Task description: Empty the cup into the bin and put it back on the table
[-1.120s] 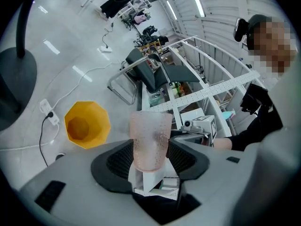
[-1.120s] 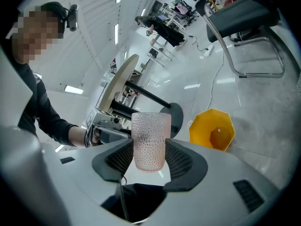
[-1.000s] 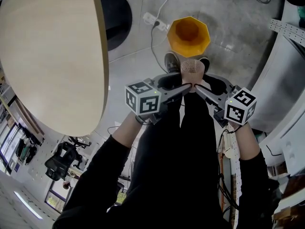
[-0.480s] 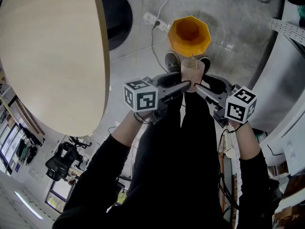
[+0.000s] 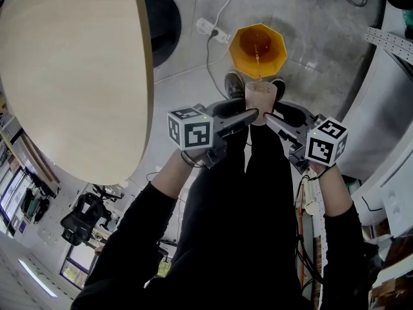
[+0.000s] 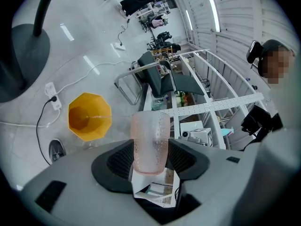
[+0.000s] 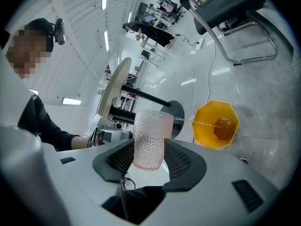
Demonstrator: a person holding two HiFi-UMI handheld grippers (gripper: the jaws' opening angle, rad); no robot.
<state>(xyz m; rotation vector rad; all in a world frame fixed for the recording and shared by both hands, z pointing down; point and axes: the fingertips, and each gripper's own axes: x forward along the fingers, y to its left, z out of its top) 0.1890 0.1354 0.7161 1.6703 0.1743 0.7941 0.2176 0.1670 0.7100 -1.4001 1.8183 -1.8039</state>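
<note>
We see a white power strip (image 5: 208,26) lying on the grey concrete floor (image 5: 322,24), a black office chair (image 6: 157,76) beyond it.

Open air separates the cup (image 5: 260,95), clamped between the left tongs (image 6: 150,149) and right tongs (image 7: 149,149), from the orange bin (image 5: 257,47). The round surface (image 5: 64,76) blocks the left (its dark base (image 5: 158,24) beyond); a power strip (image 5: 210,29) lies on the floor beside the bin.
</note>
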